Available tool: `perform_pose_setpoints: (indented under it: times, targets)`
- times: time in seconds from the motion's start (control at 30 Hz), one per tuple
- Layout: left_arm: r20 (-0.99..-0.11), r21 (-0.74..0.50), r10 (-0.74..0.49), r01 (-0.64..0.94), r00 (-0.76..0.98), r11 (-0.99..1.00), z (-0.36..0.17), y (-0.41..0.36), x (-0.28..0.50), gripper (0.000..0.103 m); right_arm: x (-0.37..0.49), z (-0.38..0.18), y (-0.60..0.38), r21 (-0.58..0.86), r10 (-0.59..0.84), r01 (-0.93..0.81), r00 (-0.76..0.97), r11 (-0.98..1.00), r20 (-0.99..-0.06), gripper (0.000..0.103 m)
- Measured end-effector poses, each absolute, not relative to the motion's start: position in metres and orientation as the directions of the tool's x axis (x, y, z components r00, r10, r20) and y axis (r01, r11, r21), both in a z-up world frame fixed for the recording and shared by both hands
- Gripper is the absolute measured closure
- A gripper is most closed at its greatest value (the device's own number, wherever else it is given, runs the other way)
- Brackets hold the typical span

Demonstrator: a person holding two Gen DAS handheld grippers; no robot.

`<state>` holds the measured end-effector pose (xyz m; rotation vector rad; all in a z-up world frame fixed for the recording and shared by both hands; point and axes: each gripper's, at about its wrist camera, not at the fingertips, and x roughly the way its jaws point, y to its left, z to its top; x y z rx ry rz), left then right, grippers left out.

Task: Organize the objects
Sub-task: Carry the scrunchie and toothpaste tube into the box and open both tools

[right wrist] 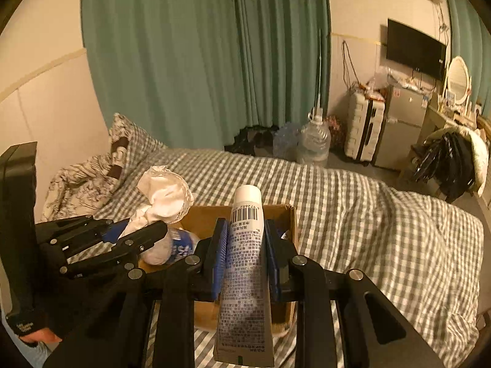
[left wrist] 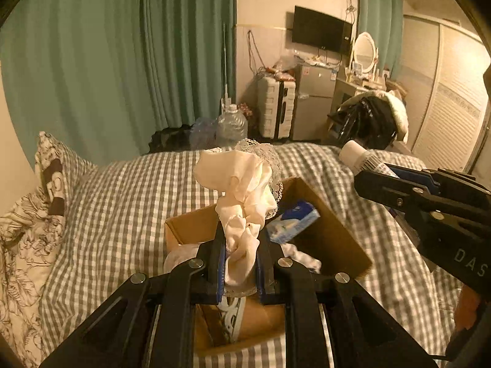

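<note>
Now the left tongs (left wrist: 241,263) are clamped on a cream lace-trimmed cloth (left wrist: 242,190), held up over the open cardboard box (left wrist: 331,230) on the checked bed (left wrist: 122,202). Just beside them, the right tongs (right wrist: 245,245) pinch a white tube (right wrist: 245,263) above that box, where a blue tissue pack (left wrist: 291,220) lies inside.

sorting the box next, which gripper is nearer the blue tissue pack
Left. The left gripper, holding the cream cloth, sits just beside the blue tissue pack; the right gripper holds its tube farther off.
</note>
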<state>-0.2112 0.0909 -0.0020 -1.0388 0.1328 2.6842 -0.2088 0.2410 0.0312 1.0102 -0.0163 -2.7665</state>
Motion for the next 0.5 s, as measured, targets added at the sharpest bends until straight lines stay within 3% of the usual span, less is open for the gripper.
perform_pose_setpoints:
  times: [0.5]
  targets:
    - [-0.729, -0.02, 0.225, -0.309, -0.646, -0.951, -0.06, 0.102, -0.245, 0.088, -0.276, -0.047, 0.248, 0.117, -0.185, 0.15, -0.618, -0.982, -0.764, 0.08]
